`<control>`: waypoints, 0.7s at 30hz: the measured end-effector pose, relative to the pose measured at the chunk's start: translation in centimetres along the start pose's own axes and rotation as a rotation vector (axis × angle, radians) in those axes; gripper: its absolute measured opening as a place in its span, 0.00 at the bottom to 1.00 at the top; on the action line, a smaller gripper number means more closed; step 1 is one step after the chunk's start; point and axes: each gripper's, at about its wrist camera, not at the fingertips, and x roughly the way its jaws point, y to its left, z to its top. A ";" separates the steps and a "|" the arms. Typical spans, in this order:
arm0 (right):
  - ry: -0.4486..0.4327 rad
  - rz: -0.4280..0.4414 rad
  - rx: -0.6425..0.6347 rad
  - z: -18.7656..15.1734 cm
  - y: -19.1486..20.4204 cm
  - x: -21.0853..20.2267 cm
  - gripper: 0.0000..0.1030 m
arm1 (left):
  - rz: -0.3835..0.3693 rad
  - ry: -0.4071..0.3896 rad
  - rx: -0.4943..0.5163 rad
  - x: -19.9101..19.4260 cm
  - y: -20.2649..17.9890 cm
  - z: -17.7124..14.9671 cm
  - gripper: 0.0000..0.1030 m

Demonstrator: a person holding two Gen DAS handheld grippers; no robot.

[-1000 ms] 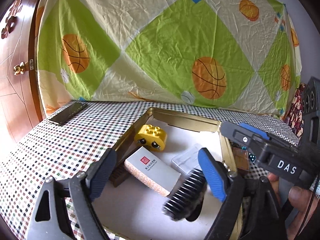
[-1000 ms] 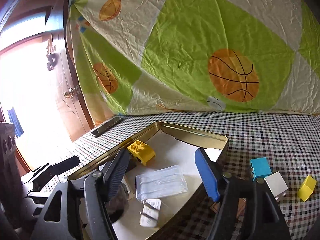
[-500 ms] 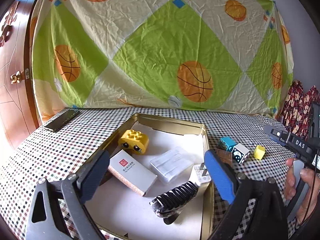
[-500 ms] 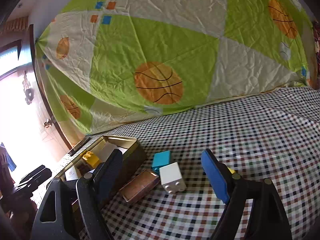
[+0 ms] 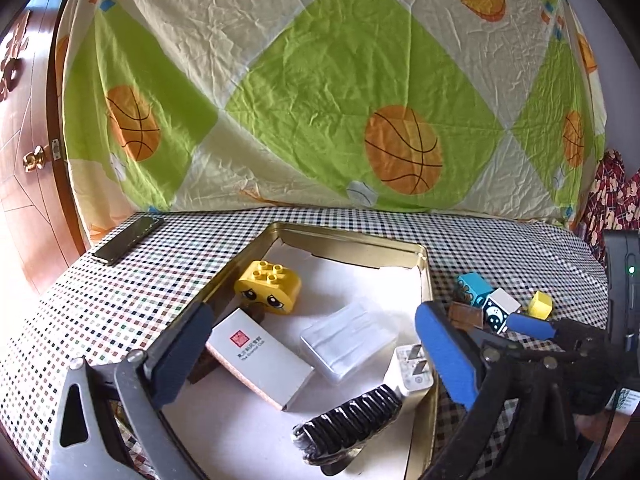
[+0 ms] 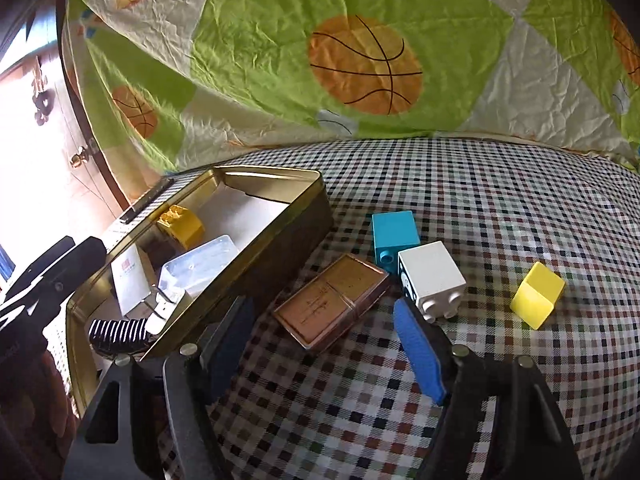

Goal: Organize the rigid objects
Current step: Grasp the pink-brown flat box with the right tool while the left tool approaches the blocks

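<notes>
A gold tin box (image 5: 424,280) (image 6: 280,216) holds a yellow toy brick (image 5: 267,287), a white card box (image 5: 258,356), a clear plastic case (image 5: 346,340), a white charger plug (image 5: 410,372) and a black ribbed brush (image 5: 348,420). Right of the tin lie a brown flat tin (image 6: 332,300), a blue cube (image 6: 394,236), a white cube (image 6: 432,276) and a yellow cube (image 6: 538,294). My left gripper (image 5: 312,354) is open and empty above the tin. My right gripper (image 6: 320,344) is open and empty, just in front of the brown flat tin.
The table wears a checkered cloth (image 6: 500,200). A dark flat phone-like bar (image 5: 128,238) lies at the far left edge. A basketball-print sheet (image 5: 320,100) hangs behind. A wooden door (image 5: 24,140) stands at the left.
My right gripper has swung right, out of the tin, and now faces the brown flat tin and cubes. My left gripper has pulled back a little from the tin's contents.
</notes>
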 end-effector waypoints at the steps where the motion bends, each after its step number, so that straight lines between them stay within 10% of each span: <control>1: 0.022 -0.015 -0.001 0.2 0.2 0.6 0.72 | -0.003 0.001 -0.008 0.1 0.1 0.0 1.00; 10: 0.128 -0.104 0.035 1.2 1.0 4.2 0.71 | 0.004 0.016 -0.035 0.6 0.2 0.3 1.00; 16: 0.132 -0.097 0.000 1.2 1.2 4.4 0.47 | -0.005 0.018 -0.031 0.5 -0.4 0.3 1.00; 21: 0.085 -0.062 -0.037 1.0 1.8 2.9 0.47 | -0.015 0.013 -0.022 0.3 -1.4 0.5 1.00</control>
